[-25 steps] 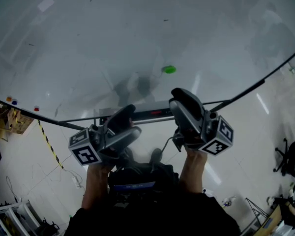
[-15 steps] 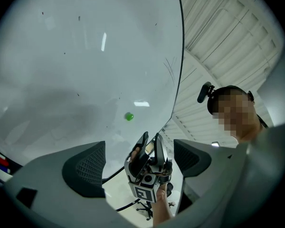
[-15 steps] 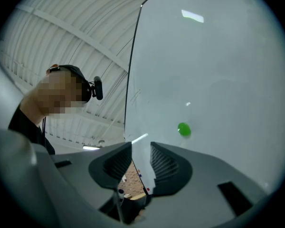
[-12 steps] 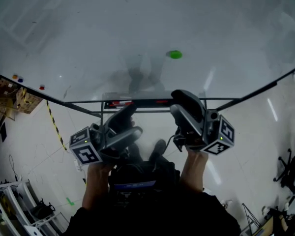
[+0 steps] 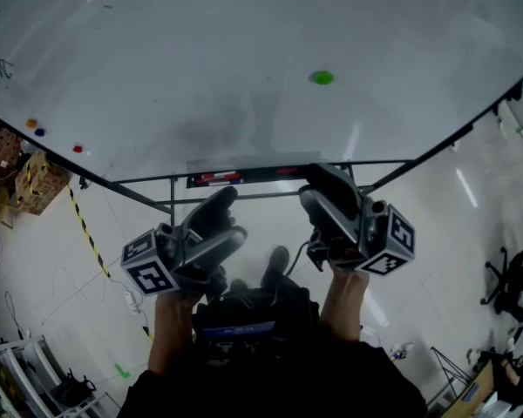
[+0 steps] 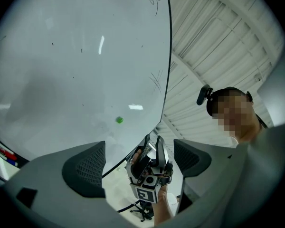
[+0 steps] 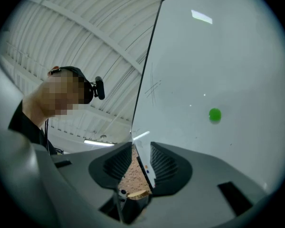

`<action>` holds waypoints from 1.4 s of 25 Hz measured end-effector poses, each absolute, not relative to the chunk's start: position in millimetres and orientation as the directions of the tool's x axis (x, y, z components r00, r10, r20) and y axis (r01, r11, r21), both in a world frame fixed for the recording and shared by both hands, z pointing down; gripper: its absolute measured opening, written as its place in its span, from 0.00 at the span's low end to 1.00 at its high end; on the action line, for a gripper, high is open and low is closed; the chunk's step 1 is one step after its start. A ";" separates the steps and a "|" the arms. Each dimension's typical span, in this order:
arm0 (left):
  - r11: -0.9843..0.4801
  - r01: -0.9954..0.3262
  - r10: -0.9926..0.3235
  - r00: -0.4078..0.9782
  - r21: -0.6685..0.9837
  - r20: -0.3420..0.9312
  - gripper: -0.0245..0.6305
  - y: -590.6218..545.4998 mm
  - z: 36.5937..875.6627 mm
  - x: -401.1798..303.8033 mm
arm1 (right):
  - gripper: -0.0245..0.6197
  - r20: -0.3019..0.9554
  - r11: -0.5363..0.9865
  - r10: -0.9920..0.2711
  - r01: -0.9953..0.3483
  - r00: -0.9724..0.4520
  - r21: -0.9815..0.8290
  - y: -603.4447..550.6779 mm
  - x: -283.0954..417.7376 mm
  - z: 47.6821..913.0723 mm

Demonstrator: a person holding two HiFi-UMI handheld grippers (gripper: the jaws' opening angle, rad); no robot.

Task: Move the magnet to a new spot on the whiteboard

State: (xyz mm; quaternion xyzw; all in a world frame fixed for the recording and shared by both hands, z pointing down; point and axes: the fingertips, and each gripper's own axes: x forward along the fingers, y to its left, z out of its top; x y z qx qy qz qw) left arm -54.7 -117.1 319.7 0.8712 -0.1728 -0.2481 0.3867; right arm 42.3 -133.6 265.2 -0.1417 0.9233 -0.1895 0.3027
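A small green magnet (image 5: 322, 77) sticks to the big whiteboard (image 5: 200, 50), up and a little right of centre in the head view. Both grippers are held low, well short of the board and below its bottom rail. My left gripper (image 5: 220, 223) is open; in the left gripper view its jaws stand wide apart with nothing between them, and the magnet (image 6: 119, 120) shows far off. My right gripper (image 5: 324, 195) has its jaws apart by only a narrow gap, holding nothing. In the right gripper view the magnet (image 7: 214, 114) lies to the upper right of that gap.
A tray (image 5: 222, 178) with markers runs along the board's bottom rail. Small coloured magnets (image 5: 35, 129) dot the board's left edge. A pegboard (image 5: 17, 181) stands at left, striped tape (image 5: 87, 233) crosses the floor, and an office chair (image 5: 510, 281) is at right.
The view has shifted: the board and green magnet sit higher in the head view than a second ago. Both grippers keep about the same place and jaw spacing.
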 end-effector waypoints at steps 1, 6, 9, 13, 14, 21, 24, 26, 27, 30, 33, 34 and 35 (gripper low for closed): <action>-0.646 -0.107 -0.492 0.815 0.755 -0.306 0.71 -111.7 320.9 -65.1 | 0.27 -0.502 0.885 -0.378 -0.146 -0.778 -0.442 -126.4 32.5 267.5; -0.625 -0.021 -0.481 0.797 0.781 -0.364 0.71 -84.2 342.0 -110.1 | 0.27 -0.452 0.853 -0.422 -0.176 -0.785 -0.491 -93.0 -11.9 286.5; -0.607 0.051 -0.460 0.791 0.793 -0.403 0.71 -59.5 347.3 -117.0 | 0.27 -0.416 0.838 -0.452 -0.216 -0.789 -0.501 -63.9 -23.0 288.3; -0.608 0.106 -0.427 0.791 0.787 -0.437 0.71 -31.9 346.1 -120.4 | 0.27 -0.387 0.824 -0.485 -0.260 -0.784 -0.503 -29.5 -28.6 285.9; -0.604 0.118 -0.420 0.793 0.788 -0.441 0.71 -24.3 346.6 -121.1 | 0.27 -0.383 0.820 -0.492 -0.269 -0.782 -0.505 -20.1 -30.0 284.9; -0.637 0.135 -0.388 0.794 0.759 -0.467 0.71 14.3 335.2 -125.5 | 0.27 -0.390 0.843 -0.474 -0.279 -0.790 -0.459 20.5 -41.0 271.2; -0.650 0.112 -0.406 0.785 0.752 -0.468 0.71 20.9 331.0 -130.4 | 0.27 -0.392 0.858 -0.437 -0.245 -0.810 -0.451 26.8 -49.1 270.0; -0.658 0.100 -0.412 0.782 0.746 -0.468 0.71 24.6 327.2 -129.4 | 0.27 -0.394 0.869 -0.409 -0.219 -0.823 -0.444 31.1 -53.6 267.8; -0.662 0.096 -0.412 0.782 0.743 -0.468 0.71 25.9 325.9 -127.2 | 0.27 -0.396 0.874 -0.397 -0.208 -0.828 -0.440 33.3 -54.3 267.1; -0.664 0.093 -0.405 0.789 0.742 -0.461 0.71 30.5 322.7 -111.3 | 0.27 -0.403 0.877 -0.386 -0.195 -0.830 -0.438 41.8 -43.7 266.2; -0.659 0.104 -0.382 0.807 0.745 -0.450 0.71 42.1 316.1 -81.9 | 0.27 -0.411 0.872 -0.403 -0.207 -0.817 -0.443 53.3 -14.4 261.9; -0.660 0.104 -0.377 0.811 0.744 -0.447 0.71 45.2 314.0 -72.6 | 0.27 -0.417 0.872 -0.407 -0.210 -0.813 -0.442 56.2 -4.1 260.7; -0.661 0.102 -0.374 0.815 0.744 -0.444 0.71 47.9 312.2 -63.9 | 0.27 -0.423 0.872 -0.410 -0.211 -0.808 -0.442 58.5 5.7 260.0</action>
